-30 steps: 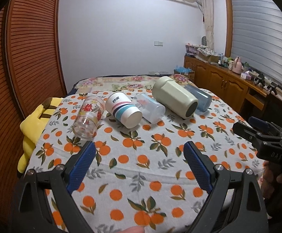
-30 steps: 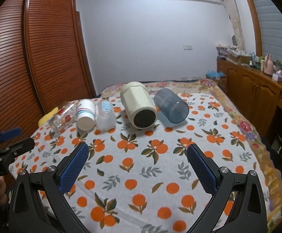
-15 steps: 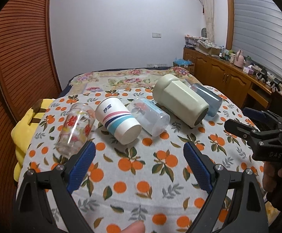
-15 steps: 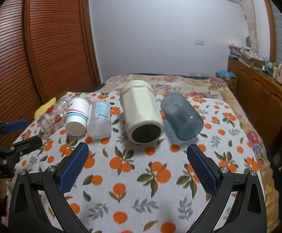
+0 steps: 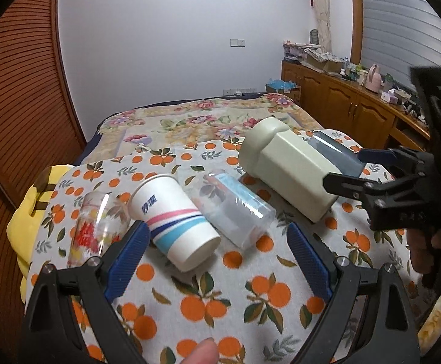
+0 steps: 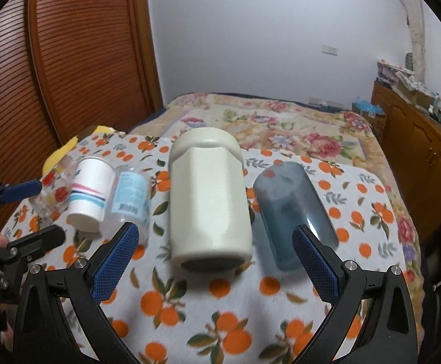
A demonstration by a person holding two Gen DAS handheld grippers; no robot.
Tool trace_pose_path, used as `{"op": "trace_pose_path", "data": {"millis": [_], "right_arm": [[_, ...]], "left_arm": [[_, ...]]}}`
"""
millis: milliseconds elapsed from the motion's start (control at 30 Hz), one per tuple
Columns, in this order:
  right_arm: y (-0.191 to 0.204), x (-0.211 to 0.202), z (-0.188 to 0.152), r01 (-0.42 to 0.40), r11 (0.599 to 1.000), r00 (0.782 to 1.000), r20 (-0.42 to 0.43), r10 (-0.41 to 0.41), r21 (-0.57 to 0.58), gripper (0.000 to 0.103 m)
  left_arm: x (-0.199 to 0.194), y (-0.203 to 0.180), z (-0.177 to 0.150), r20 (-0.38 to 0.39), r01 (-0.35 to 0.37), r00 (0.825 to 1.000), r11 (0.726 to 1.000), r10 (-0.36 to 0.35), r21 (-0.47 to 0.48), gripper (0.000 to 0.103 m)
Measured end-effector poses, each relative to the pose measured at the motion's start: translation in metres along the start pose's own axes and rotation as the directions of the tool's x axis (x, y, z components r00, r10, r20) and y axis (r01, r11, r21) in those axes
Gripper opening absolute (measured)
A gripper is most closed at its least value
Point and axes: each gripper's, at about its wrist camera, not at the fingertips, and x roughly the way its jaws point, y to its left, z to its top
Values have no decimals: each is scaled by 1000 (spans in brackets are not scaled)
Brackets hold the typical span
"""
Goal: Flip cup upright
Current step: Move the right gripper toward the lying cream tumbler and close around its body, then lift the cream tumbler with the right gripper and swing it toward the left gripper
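Both of my tools have come closer to the row of cups than they were a moment ago, so the cups fill more of each view. My left tool [image 5: 216, 250] is spread wide and grips nothing; the striped paper cup [image 5: 175, 223] lies on its side between its blue pads, mouth toward me, without touching either pad that I can see. Just left of it lies the printed glass [image 5: 94, 227], partly behind the left pad, and just right of it the clear plastic cup [image 5: 238, 209], also tipped over. My right tool [image 6: 217, 261] is likewise released and empty, with the big cream cup [image 6: 210, 203] lying on its side between the pads, dark opening facing me. The blue-grey tumbler [image 6: 291, 212] lies beside it on the right, close to the right pad. All five cups rest in one row on the orange-print cloth [image 6: 166, 306] that covers the bed, and none stands upright. From the left wrist view the right tool appears at the right edge, near the open end of the cream cup. A yellow plush [image 5: 28, 212] shows at the left edge of the cloth.
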Motion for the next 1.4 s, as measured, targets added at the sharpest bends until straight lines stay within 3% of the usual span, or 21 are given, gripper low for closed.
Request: {"op": "trace_pose_path", "data": {"millis": [400,767,933,1067,1400], "right_arm": [[-3,55,30,-74,997,977,-201,72,1,98],[10,82,31,-60,997,950,-309,41,-52,97],[17,90,29,-47,994,943,-332,12,-96,95],[18,93,30,-19,993,944,-330,-21,-118,78],[19,70,22,-32,995,959,-285,2,-99,77]], "left_arm": [[9,3,3,-27,24,999,1000,-24,-1,93],[11,15,1,-29,31,999,999,-31,-15,93],[9,17,-1,-31,35,999,999,-36,-21,93],[8,18,-4,-37,36,999,999,-37,-24,93],[-5,19,-10,-29,31,999,999,-32,-30,93]]}}
